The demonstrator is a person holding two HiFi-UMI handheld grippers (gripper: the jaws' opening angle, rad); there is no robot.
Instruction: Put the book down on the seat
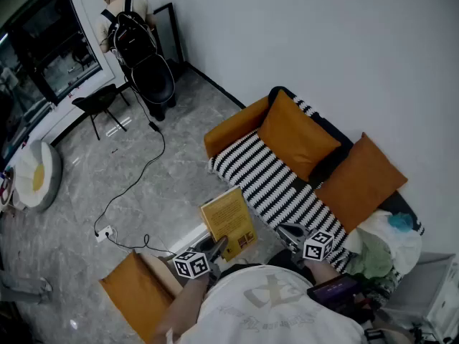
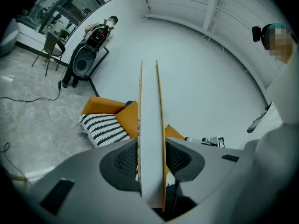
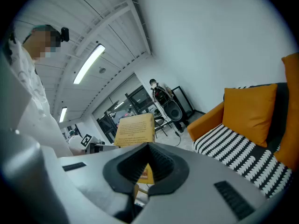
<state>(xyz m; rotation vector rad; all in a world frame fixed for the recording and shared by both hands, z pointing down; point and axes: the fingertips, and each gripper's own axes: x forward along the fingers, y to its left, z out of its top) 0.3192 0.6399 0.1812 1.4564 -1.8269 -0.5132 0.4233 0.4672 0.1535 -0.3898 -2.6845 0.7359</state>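
Note:
A yellow book (image 1: 229, 221) stands upright in front of me, its lower edge pinched by my left gripper (image 1: 217, 247). The left gripper view shows the book (image 2: 150, 120) edge-on, with both pads of that gripper (image 2: 152, 148) pressed on it. The sofa seat (image 1: 276, 185) has a black-and-white striped cover and lies just beyond the book; it also shows as a striped seat (image 2: 103, 127) and as the same seat (image 3: 238, 153). My right gripper (image 1: 288, 231) hovers near the seat's front edge. In its own view this gripper (image 3: 148, 146) is shut and holds nothing, with the book (image 3: 135, 129) behind it.
Two orange cushions (image 1: 294, 135) (image 1: 358, 181) lean on the sofa back, past an orange armrest (image 1: 233, 127). Clothes and bags (image 1: 384, 246) pile at the sofa's right end. A cable (image 1: 136, 178) crosses the floor. A person (image 1: 122, 13) stands far back by a black chair (image 1: 100, 102).

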